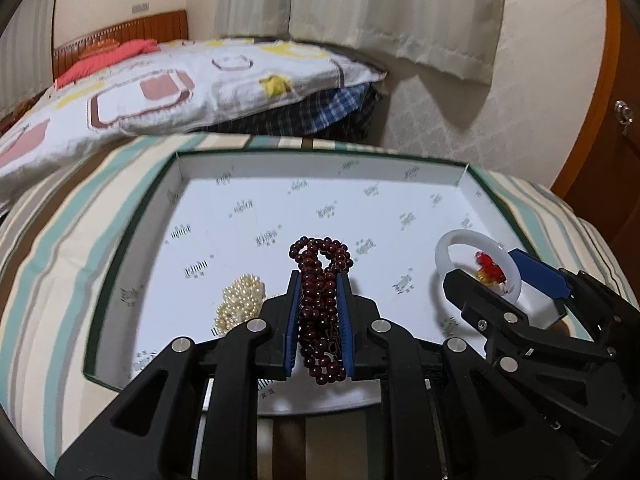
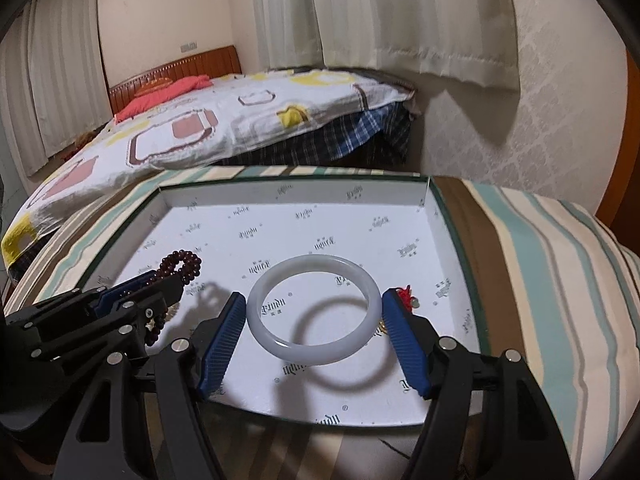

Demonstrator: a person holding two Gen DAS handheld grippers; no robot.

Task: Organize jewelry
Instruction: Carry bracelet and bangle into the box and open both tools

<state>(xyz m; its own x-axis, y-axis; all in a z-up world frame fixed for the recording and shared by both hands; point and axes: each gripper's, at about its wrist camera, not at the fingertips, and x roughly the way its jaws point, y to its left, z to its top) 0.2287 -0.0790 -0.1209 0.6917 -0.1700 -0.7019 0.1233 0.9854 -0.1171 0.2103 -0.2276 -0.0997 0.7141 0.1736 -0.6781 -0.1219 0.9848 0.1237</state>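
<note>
My left gripper [image 1: 319, 280] is shut on a dark red bead string [image 1: 320, 300] and holds it above the white-lined box tray [image 1: 280, 184]. A pile of pearl beads [image 1: 240, 302] lies in the tray just left of it. My right gripper [image 2: 314, 298] holds a white jade bangle [image 2: 314, 312] between its blue pads [image 2: 222, 344], above the tray [image 2: 360, 208], where its shadow falls. A red and amber charm [image 1: 488, 266] lies behind the bangle [image 1: 472, 240]. The left gripper and beads [image 2: 180, 266] show at the left of the right wrist view.
The tray sits on a striped cushion [image 2: 540, 260]. A bed with a patterned quilt [image 1: 180, 88] is behind it, with curtains [image 1: 380, 4] and a wallpapered wall [image 2: 560, 100] beyond. A wooden door [image 1: 624, 100] stands at the far right.
</note>
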